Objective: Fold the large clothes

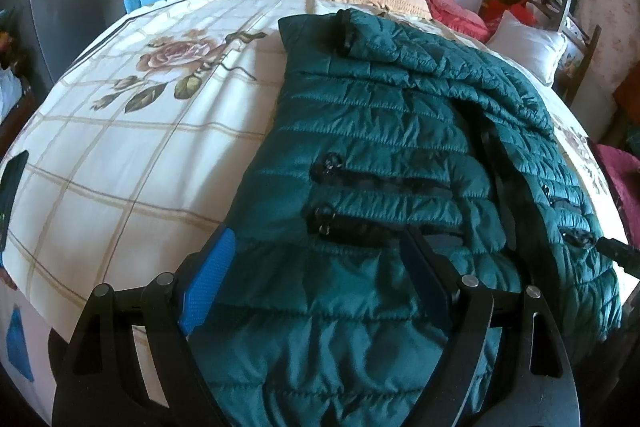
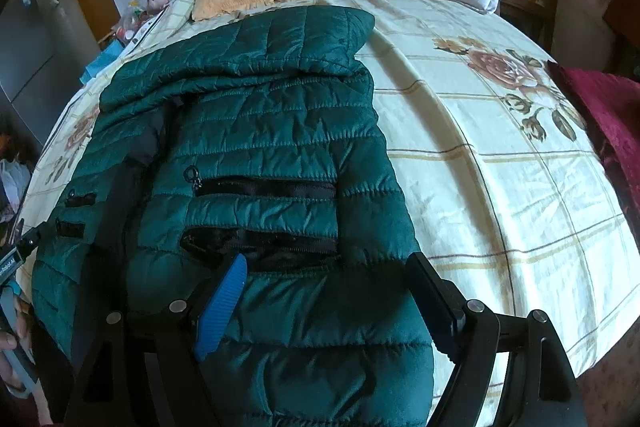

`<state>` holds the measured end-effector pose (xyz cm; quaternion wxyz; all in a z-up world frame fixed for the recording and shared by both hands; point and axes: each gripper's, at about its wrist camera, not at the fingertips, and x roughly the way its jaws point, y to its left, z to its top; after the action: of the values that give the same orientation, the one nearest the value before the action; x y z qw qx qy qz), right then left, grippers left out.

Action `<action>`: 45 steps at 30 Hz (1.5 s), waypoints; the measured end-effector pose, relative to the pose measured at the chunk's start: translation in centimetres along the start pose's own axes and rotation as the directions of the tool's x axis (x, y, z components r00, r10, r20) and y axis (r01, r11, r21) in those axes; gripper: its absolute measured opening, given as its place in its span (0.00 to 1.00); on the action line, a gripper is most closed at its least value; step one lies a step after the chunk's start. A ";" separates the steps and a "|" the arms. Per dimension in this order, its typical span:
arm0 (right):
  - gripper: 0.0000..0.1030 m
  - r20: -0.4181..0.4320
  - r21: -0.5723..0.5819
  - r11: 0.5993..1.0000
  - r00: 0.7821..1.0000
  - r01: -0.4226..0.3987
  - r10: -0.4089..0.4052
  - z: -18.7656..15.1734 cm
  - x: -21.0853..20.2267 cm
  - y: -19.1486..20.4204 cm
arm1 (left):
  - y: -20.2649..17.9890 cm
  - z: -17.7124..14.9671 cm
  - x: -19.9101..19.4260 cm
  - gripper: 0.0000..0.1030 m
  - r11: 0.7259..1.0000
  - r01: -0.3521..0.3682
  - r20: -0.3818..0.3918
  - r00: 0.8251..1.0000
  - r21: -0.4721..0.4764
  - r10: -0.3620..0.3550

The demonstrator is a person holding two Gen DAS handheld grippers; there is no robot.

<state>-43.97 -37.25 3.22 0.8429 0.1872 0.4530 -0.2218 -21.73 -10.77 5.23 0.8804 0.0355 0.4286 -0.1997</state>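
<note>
1. Two claws are seen, each spread wide over a dark green quilted puffer jacket laid flat on a cream floral grid-patterned bedspread.
2. The left gripper is held at the lower centre of its frame, the jacket's hem lying between its parted fingers; nothing is clamped.
3. The right gripper is likewise open at lower centre, the hem and a black pocket zipper placed just above it.
</note>
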 end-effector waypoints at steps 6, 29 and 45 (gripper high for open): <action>0.81 -0.012 0.002 1.000 1.000 0.006 -0.006 -0.9 -0.2 -0.4 | 0.7 -1.0 0.0 0.82 1.000 0.002 -0.024 1.000 -0.012 -0.002; 0.84 -0.062 0.040 0.999 0.998 0.004 -0.002 -3.5 -1.2 -2.9 | 5.4 -4.2 -1.3 0.82 0.996 0.051 -0.140 0.988 -0.077 -0.062; 0.86 -0.115 0.102 0.993 0.991 -0.056 0.068 -3.4 -0.5 -5.2 | 6.3 -4.5 -0.6 0.82 0.989 0.103 -0.180 0.976 -0.108 -0.121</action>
<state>-49.36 -39.70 1.31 0.8109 0.2554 0.4845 -0.2063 -23.04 -3.75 2.18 0.8246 -0.0136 0.5194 -0.2237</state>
